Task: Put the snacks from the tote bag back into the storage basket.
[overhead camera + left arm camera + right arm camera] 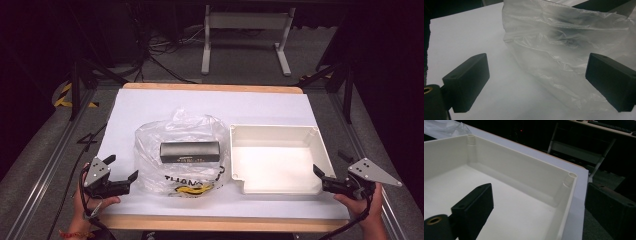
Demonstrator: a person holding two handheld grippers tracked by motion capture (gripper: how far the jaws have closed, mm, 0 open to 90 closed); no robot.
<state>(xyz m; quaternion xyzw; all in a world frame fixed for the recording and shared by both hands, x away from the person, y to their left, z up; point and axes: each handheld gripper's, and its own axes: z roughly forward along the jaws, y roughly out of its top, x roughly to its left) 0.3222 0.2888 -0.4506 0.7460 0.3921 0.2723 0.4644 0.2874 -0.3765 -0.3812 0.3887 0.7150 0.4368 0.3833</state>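
A crumpled clear plastic bag (155, 145) lies left of centre on the table, with a long black box (189, 151) lying at its middle; whether the box is inside the bag I cannot tell. Right of it stands an empty white open box (272, 128). My left gripper (122, 168) is open at the bag's left edge. In the left gripper view the bag (564, 45) lies just ahead of the left gripper (536, 82). My right gripper (320, 176) is open at the white box's near right corner. In the right gripper view the right gripper (541, 207) straddles the white box's wall (524, 175) without touching it.
A white sheet (150, 105) covers the wooden table top, whose edge (215, 223) runs along the front. Black lettering and something yellow (192, 189) show at the bag's near end. Behind the table are a white desk frame (206, 45), black stands and floor cables.
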